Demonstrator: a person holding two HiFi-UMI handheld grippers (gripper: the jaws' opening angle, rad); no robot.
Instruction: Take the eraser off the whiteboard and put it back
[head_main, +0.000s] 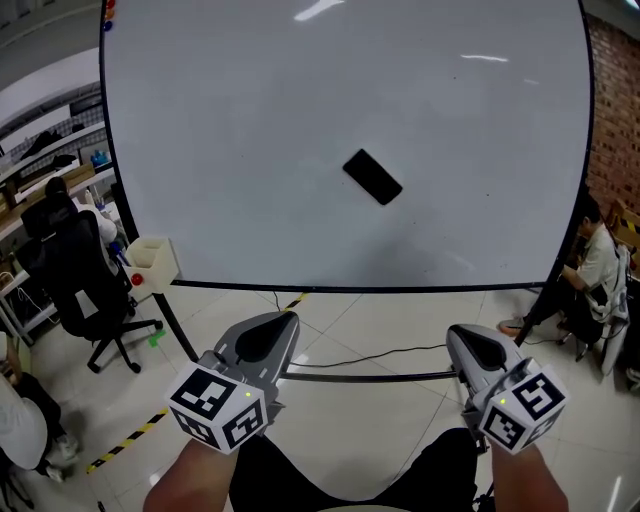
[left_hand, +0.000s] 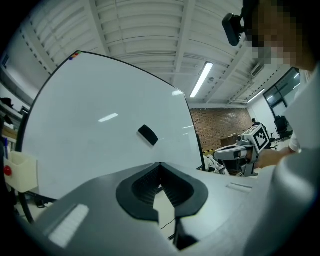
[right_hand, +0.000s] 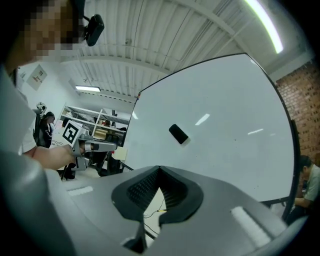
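Observation:
A black eraser (head_main: 372, 176) sticks tilted near the middle of the big whiteboard (head_main: 230, 130). It also shows in the left gripper view as the eraser (left_hand: 147, 135) and in the right gripper view as the eraser (right_hand: 178, 134). My left gripper (head_main: 284, 320) is held low in front of the board, well short of the eraser, its jaws shut with nothing between them. My right gripper (head_main: 459, 336) hangs beside it on the right, also shut and empty. Both point toward the board. The closed tips of the left gripper (left_hand: 160, 164) and right gripper (right_hand: 159, 168) meet in their own views.
A white box (head_main: 152, 262) hangs at the board's lower left corner. A black office chair (head_main: 85, 290) stands left of the board. A person (head_main: 598, 265) sits at the right by a brick wall (head_main: 612, 100). A cable (head_main: 370, 355) and striped tape (head_main: 125, 440) lie on the tiled floor.

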